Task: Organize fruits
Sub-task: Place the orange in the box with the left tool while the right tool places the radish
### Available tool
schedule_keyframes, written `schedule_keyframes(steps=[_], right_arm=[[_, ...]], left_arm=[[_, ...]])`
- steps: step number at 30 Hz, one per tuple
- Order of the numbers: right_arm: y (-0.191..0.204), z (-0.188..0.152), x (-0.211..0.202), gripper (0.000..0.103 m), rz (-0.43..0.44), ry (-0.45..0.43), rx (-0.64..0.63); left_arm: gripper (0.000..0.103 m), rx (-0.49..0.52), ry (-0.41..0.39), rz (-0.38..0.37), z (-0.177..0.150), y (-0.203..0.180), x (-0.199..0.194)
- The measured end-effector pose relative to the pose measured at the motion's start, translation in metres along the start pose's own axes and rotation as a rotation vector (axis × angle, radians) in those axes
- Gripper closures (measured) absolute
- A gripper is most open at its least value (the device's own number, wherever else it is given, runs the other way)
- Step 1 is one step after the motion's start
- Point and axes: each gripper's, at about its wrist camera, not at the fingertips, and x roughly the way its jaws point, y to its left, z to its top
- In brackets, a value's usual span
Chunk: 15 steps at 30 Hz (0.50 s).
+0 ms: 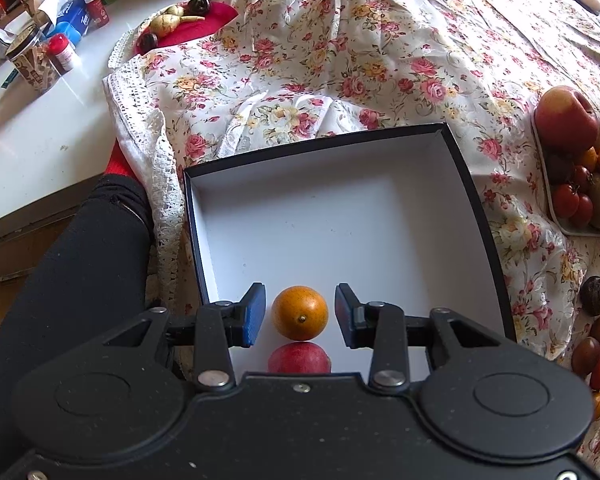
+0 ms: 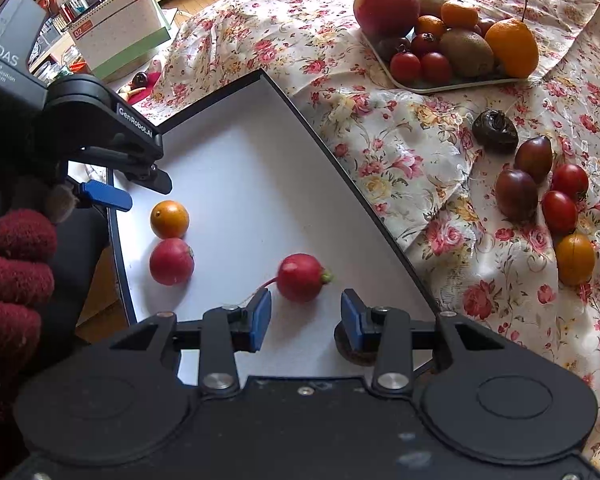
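A shallow black box with a white floor [image 1: 332,216] lies on the floral cloth; it also shows in the right wrist view [image 2: 260,160]. My left gripper [image 1: 300,314] is open, its pads either side of a small orange fruit [image 1: 299,312] on the box floor, not touching it. A red round fruit [image 1: 299,358] lies just behind it. My right gripper [image 2: 306,320] is open just short of a red radish [image 2: 302,282] in the box. The orange fruit [image 2: 169,219] and red fruit [image 2: 171,261] lie near the box's left wall, under the left gripper [image 2: 112,194].
A tray [image 2: 452,84] holds an apple, kiwis, oranges and tomatoes at the far right. Loose dark plums, tomatoes and an orange fruit [image 2: 575,258] lie on the cloth right of the box. A brown object [image 2: 350,346] sits under my right finger. Bottles and jars [image 1: 60,24] crowd the white counter.
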Motion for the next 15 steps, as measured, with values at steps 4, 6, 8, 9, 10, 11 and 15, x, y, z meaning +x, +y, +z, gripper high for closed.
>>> schedule_keyframes(steps=[4,6,8,9,10,11,15], right_arm=[[0.0006,-0.0002,0.0012,0.062,-0.002,0.006,-0.002],[0.0001,-0.0002,0.0023,0.062,-0.003,0.009,-0.003],[-0.0005,0.0000,0.0033,0.062,-0.004,0.013,0.000],[-0.0005,0.0000,0.0037,0.062,-0.006,0.015,0.002],[-0.0008,-0.0001,0.0040,0.062,-0.008,0.018,0.004],[-0.0012,-0.0002,0.0042,0.062,-0.010,0.020,0.006],[-0.0028,0.0003,0.0051,0.062,-0.021,0.041,0.018]], left_arm=[[0.057,0.004,0.006,0.004,-0.0004,-0.0005,0.0005],[0.057,0.006,0.015,0.007,-0.0006,-0.0006,0.0017],[0.057,0.008,0.023,0.005,-0.0005,-0.0003,0.0027],[0.057,0.009,0.025,0.004,-0.0006,-0.0004,0.0028],[0.057,0.011,0.027,0.002,-0.0008,-0.0006,0.0026],[0.057,0.014,0.029,0.003,-0.0013,-0.0009,0.0026],[0.057,0.033,0.045,0.005,-0.0048,-0.0031,0.0037]])
